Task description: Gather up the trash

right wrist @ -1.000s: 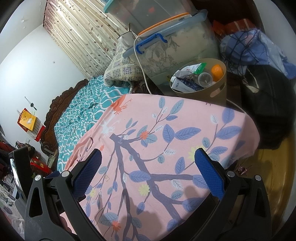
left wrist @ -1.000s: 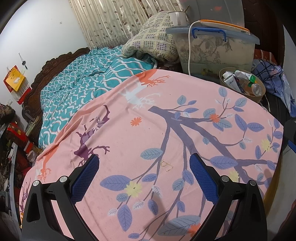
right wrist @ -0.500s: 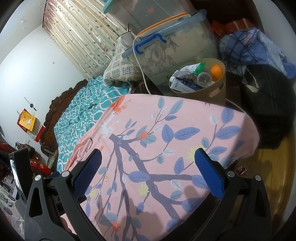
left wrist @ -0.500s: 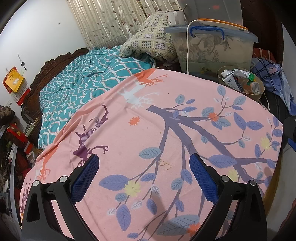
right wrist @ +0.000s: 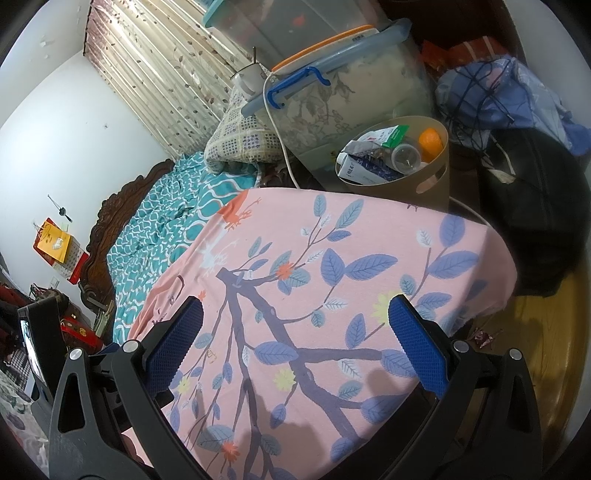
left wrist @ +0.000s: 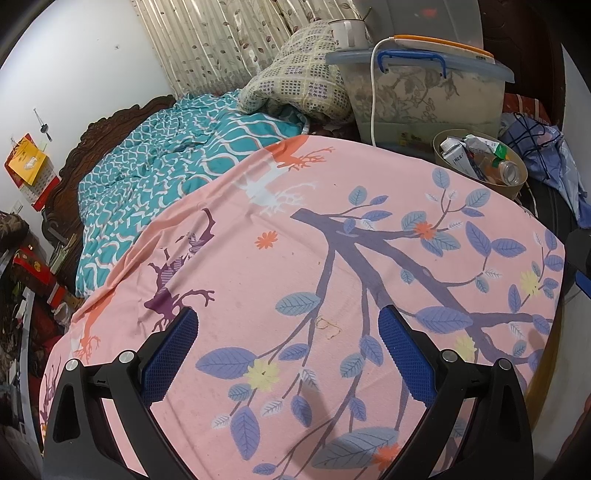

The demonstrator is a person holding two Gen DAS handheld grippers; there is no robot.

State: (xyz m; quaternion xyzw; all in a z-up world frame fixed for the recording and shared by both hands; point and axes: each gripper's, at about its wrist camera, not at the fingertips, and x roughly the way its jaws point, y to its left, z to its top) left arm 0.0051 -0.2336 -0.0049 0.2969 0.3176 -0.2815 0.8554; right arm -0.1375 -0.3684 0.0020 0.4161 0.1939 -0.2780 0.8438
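**Both claws spread wide over the pink sheet, nothing in them**

The left gripper [left wrist: 288, 339] hangs above the pink tree-print sheet [left wrist: 332, 258] with its blue pads far apart and nothing between them; it touches nothing. The right gripper [right wrist: 295, 332] is the same: jaws at full spread, empty, held over the near corner of that sheet [right wrist: 332, 288].

The trash sits in a tan bin [right wrist: 424, 184] just past the far edge of the sheet: a carton, a clear bottle, a green-topped packet and something orange, all inside it. From the left view the bin [left wrist: 480, 162] shows at the upper right.

Behind the bin stands a clear storage box [left wrist: 424, 92] with a blue handle, a white cord [left wrist: 373, 92] trailing down its side and a mug [left wrist: 345, 33] on the lid. A teal quilt [left wrist: 166, 173] covers the rest of the bed, beside a patterned curtain [left wrist: 221, 40].
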